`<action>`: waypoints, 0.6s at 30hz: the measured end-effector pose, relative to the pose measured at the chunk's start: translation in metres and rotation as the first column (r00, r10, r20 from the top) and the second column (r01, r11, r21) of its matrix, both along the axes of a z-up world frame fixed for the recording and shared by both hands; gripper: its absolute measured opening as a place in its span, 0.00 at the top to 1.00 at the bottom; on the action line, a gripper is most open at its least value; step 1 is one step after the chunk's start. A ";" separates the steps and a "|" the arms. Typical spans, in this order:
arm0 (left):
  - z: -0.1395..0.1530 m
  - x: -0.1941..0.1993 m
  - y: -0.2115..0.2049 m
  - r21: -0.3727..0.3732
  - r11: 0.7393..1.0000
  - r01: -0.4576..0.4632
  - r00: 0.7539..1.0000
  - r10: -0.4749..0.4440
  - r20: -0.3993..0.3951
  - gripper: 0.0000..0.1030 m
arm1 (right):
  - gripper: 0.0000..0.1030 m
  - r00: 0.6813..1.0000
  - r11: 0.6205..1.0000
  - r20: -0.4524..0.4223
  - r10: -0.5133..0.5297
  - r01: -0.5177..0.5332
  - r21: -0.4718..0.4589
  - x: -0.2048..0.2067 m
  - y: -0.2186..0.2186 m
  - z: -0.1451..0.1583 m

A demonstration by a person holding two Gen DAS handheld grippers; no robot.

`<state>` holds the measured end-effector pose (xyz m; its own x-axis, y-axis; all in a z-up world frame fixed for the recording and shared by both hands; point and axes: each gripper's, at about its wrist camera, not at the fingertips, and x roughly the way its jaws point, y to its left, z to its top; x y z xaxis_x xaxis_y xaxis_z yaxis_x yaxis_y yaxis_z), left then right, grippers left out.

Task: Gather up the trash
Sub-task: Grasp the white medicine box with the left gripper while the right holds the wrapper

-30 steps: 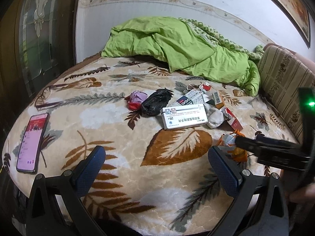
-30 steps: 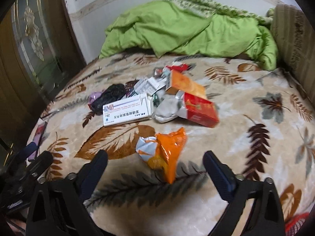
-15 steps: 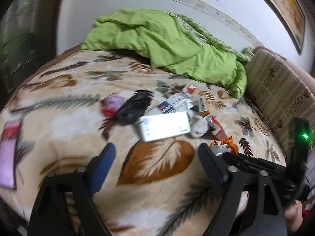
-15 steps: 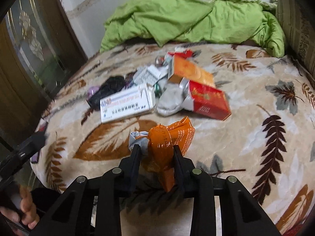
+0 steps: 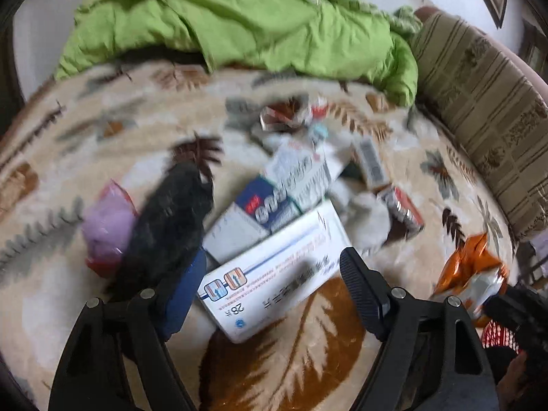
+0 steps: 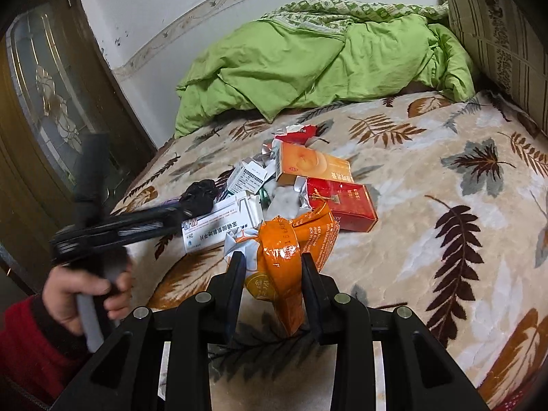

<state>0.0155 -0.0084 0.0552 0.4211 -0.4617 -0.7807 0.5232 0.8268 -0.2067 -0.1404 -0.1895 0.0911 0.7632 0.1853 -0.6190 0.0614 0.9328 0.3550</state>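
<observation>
Trash lies heaped on the leaf-patterned blanket (image 6: 445, 239). My right gripper (image 6: 274, 270) is shut on a crumpled orange snack wrapper (image 6: 284, 250), which also shows at the right of the left wrist view (image 5: 469, 267). My left gripper (image 5: 272, 287) stands open, its fingers on either side of a long white medicine box (image 5: 274, 274); the picture is blurred. From the right wrist view the left gripper (image 6: 181, 212) is a smear over that box (image 6: 212, 229), held by a hand (image 6: 85, 291). A black bag (image 5: 167, 226), a purple bag (image 5: 106, 226) and a red pack (image 6: 339, 202) lie nearby.
A rumpled green quilt (image 6: 308, 61) fills the far end of the bed. A striped cushion (image 5: 479, 85) stands along the right side. A wooden door with glass (image 6: 51, 102) is on the left. An orange box (image 6: 311, 164) and crumpled paper (image 5: 370, 215) sit in the heap.
The right gripper has closed on the orange wrapper and kept hold of it. The left gripper has narrowed, swung forward and dipped down to the white box; the phone has left its view.
</observation>
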 end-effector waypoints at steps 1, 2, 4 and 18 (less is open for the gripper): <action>-0.002 -0.004 -0.001 0.005 1.000 0.019 1.000 -0.019 -0.006 0.23 | 0.67 1.000 1.000 0.003 -0.001 0.001 0.002 -0.001 -0.001 0.000; -0.003 -0.011 -0.001 0.007 0.999 0.036 0.999 -0.036 -0.001 0.23 | 0.67 1.000 1.000 0.006 -0.002 0.002 0.004 -0.001 -0.001 0.001; -0.004 -0.029 -0.004 -0.003 0.994 0.105 0.994 -0.105 -0.019 0.23 | 0.67 1.000 1.000 0.013 -0.010 0.010 0.011 -0.002 -0.004 0.001; -0.015 -0.027 -0.026 0.111 0.988 0.111 0.993 -0.116 0.032 0.23 | 0.67 0.998 0.999 0.024 -0.054 0.054 0.007 -0.007 -0.011 0.002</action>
<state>-0.0117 -0.0343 0.0406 0.4011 -0.4212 -0.8135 0.6206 0.7781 -0.0969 -0.1476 -0.2006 0.0934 0.7867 0.1478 -0.5994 0.1028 0.9260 0.3632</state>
